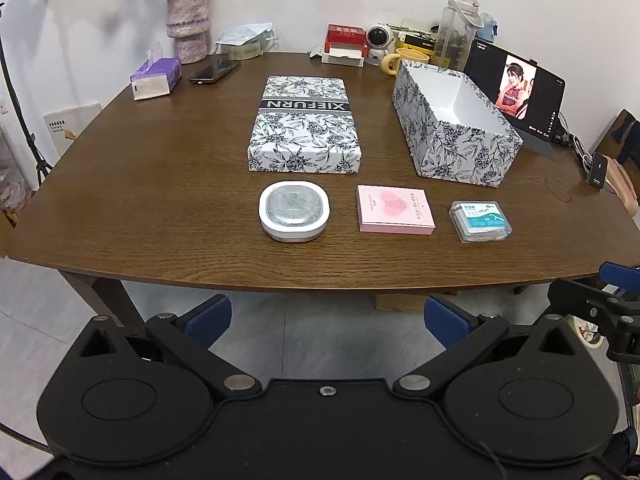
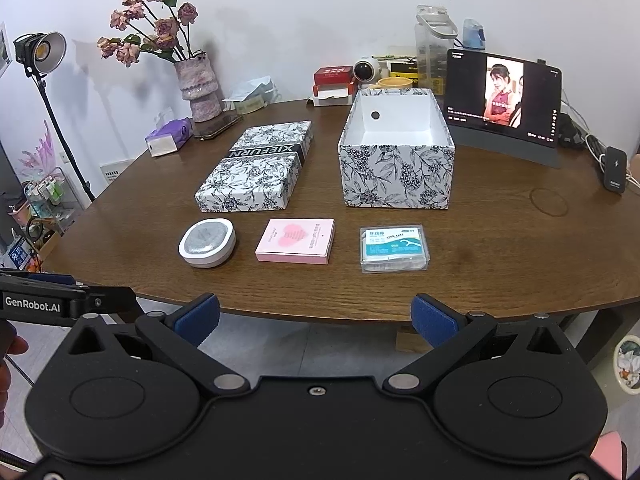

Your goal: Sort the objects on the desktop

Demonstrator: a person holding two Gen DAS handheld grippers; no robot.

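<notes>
Three small items lie in a row near the front edge of the brown table: a white rounded case with a silver top, a flat pink box, and a clear floss-pick box. Behind them sit a floral lid and an empty floral box. My left gripper hangs open before the table edge, holding nothing. My right gripper is likewise open and empty, short of the table.
At the back stand a vase of flowers, a purple tissue pack, a phone, a red box, a yellow mug and a tablet playing video. A studio lamp stands left.
</notes>
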